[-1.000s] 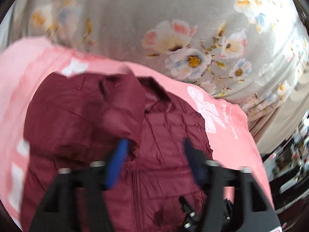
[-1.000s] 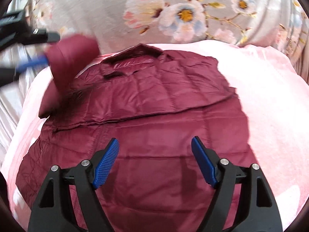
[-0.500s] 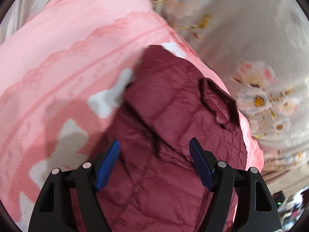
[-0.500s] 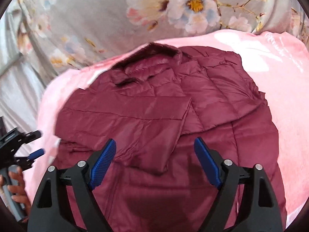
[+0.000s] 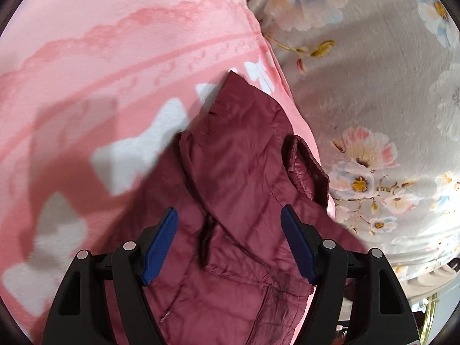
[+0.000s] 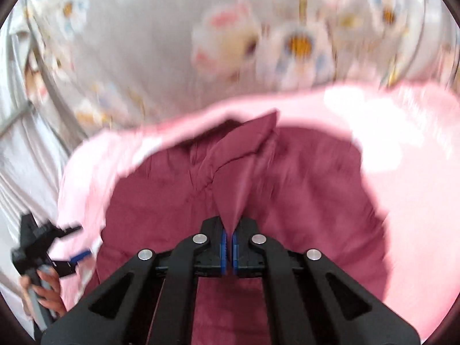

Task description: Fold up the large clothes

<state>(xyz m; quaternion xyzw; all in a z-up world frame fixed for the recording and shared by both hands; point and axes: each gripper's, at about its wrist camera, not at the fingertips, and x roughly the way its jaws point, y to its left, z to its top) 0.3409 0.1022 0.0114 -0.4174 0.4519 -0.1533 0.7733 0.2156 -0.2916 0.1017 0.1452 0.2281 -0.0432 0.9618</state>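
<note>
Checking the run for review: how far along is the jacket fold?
Done: one sleeve already lies folded across the maroon jacket on the pink blanket. In hand: the right claw is shut on a pinch of jacket fabric, lifted; the left claw is open, empty. Left: the main body folds.

bedding: pink blanket (image 5: 120, 43) — white bows | beyond: grey floral sheet (image 5: 373, 92) — daylight

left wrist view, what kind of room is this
Probably a bedroom: a maroon jacket lies on a pink blanket spread over grey floral bedding.
</note>
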